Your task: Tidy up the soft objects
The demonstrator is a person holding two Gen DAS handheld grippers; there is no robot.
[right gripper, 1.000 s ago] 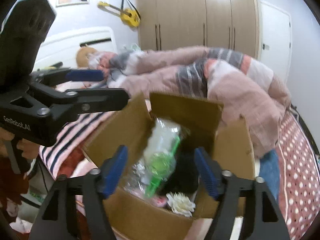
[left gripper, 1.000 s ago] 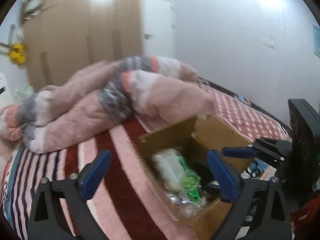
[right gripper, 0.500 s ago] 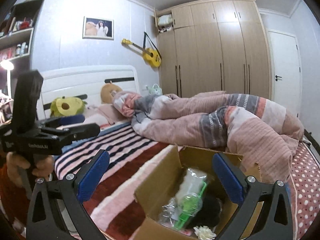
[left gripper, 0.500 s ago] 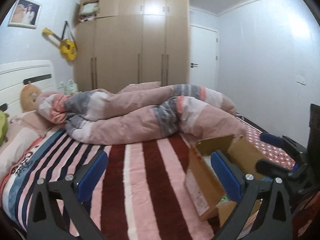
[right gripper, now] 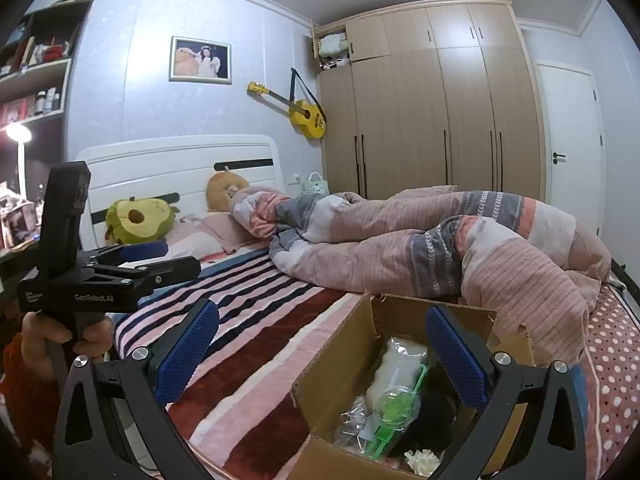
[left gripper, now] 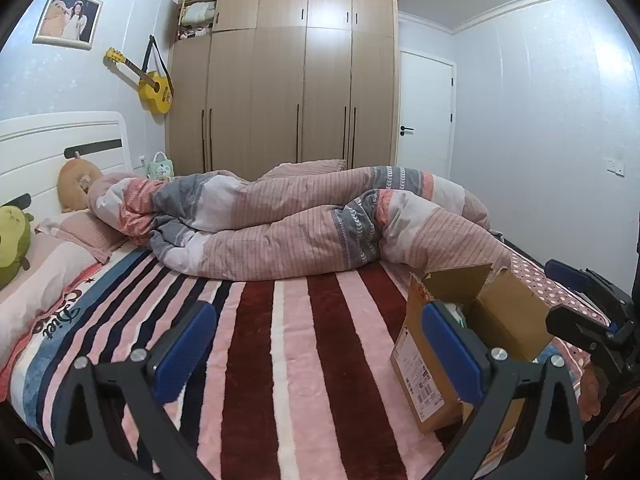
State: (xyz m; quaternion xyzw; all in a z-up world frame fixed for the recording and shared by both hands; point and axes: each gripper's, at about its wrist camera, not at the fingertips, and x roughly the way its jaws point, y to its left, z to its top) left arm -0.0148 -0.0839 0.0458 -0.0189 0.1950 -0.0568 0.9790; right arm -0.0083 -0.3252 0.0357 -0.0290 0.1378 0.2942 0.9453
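An open cardboard box (left gripper: 424,376) stands on the striped bed near its front right corner; it also shows in the right wrist view (right gripper: 340,364). Inside lie a clear plastic bag with white stuffing (right gripper: 400,364), a green plastic item (right gripper: 394,412), something black and a white flower (right gripper: 422,462). A green avocado plush (right gripper: 138,220) and a brown plush (right gripper: 222,190) sit by the headboard. My left gripper (left gripper: 318,350) is open and empty above the bed. My right gripper (right gripper: 322,354) is open and empty above the box.
A rumpled pink and grey duvet (left gripper: 320,224) lies across the far half of the bed. A pink pillow (left gripper: 86,232) lies at the head. A wardrobe (left gripper: 288,80) and white door (left gripper: 426,116) stand behind. A yellow guitar (left gripper: 154,86) hangs on the wall. Shelves (right gripper: 32,60) stand left.
Both grippers have pulled up and back from the box, and the views now take in the whole bedroom. Both stay open and empty.
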